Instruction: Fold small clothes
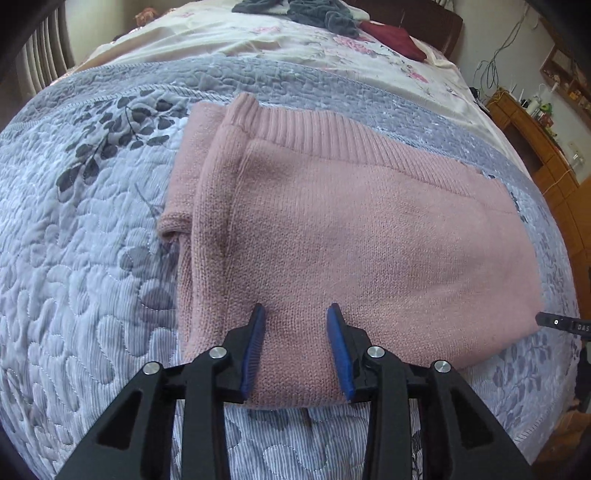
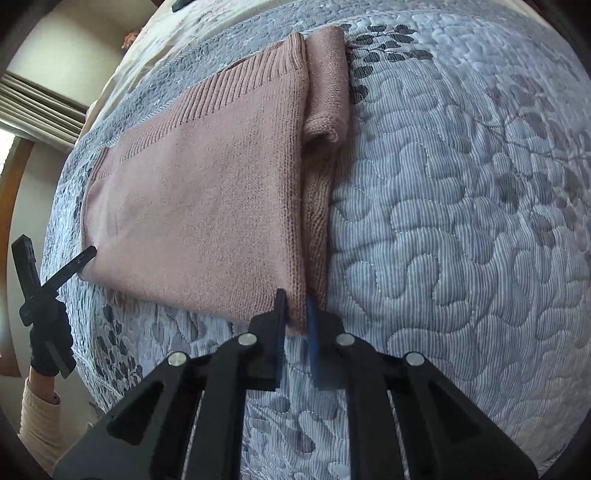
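Lying folded on a bed, the pink knit sweater (image 1: 332, 229) forms a rough rectangle on a quilted blue-grey bedspread (image 1: 74, 258). Its body is a fine, slightly fuzzy stockinette knit; the far edge carries a band of vertical ribbing (image 1: 325, 129), and a folded sleeve with a rolled cuff (image 1: 173, 221) sticks out along one side, stacked in soft layers. The bedspread is corded in thin stripes, stitched in looping pebble shapes and printed with dark grey leaf sprigs.

The left gripper (image 1: 297, 347) rests at the sweater's near edge, its black fingers with ridged blue pads spread apart, knit fabric showing between them but not pinched. The right gripper (image 2: 295, 332) is clenched on the near corner of the sweater, where the layered fold meets the hem; a thin edge of knit is pressed between its nearly closed pads. In the right wrist view the left gripper's tip touches the opposite near corner, held by a black-gloved hand (image 2: 50, 339) with a cream sleeve.

A few white letters, "DAS", show on the black part at the right edge of the left wrist view.

Bare quilt lies open beside the sweater's sleeve side and in front of its near edge. Farther up the bed sit a floral sheet (image 1: 258, 40), a heap of dark grey clothes (image 1: 317, 14) and a maroon cloth (image 1: 395, 38); wooden furniture (image 1: 535, 147) stands beside the bed.
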Motion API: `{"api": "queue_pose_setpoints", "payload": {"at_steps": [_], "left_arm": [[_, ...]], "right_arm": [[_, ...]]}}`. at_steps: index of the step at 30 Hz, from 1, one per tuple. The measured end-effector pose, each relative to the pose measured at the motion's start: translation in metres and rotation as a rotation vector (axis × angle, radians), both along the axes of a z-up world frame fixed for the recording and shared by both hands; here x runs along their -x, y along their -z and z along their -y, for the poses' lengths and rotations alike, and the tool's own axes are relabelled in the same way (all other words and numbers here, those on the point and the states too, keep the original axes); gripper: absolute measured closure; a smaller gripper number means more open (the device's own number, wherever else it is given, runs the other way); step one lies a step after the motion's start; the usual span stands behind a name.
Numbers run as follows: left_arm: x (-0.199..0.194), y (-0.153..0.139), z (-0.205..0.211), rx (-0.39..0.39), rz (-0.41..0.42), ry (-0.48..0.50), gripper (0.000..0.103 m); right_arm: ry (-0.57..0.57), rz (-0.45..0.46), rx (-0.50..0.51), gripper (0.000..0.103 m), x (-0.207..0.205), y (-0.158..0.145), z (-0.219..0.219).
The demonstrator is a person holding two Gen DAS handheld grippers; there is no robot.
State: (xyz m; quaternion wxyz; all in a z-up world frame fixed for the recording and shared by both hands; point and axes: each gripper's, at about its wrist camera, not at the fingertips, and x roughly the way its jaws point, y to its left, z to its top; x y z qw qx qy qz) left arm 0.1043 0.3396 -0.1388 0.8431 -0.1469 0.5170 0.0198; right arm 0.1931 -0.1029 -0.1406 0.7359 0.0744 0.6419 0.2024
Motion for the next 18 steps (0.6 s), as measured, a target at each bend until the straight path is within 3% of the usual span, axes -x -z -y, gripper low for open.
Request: {"api": "queue_pose_setpoints", "payload": {"at_steps": [4, 6, 8, 10, 14, 18], "left_arm": [[-0.003, -0.007, 0.002, -0.004, -0.013, 0.003, 0.068], [-0.007, -0.016, 0.005, 0.007, 0.003, 0.011, 0.068], [-0.015, -0.026, 0.01, 0.001, 0.028, 0.021, 0.065], [-0.025, -0.031, 0.014, -0.007, 0.04, 0.023, 0.058], [-0.05, -0.03, 0.02, -0.004, 0.041, 0.018, 0.058], [-0.069, -0.025, 0.023, -0.012, 0.035, 0.021, 0.058]], "right_arm": [[-0.004, 0.001, -0.03, 0.086, -0.004, -0.008, 0.0], [0.015, 0.015, -0.07, 0.072, -0.011, -0.02, 0.005], [0.028, 0.053, -0.089, 0.049, -0.022, -0.033, 0.009], [0.049, 0.067, -0.106, 0.038, -0.037, -0.041, 0.014], [0.082, 0.024, -0.154, 0.032, -0.071, -0.034, 0.021], [0.105, -0.008, -0.156, 0.032, -0.095, -0.016, 0.022]]}}
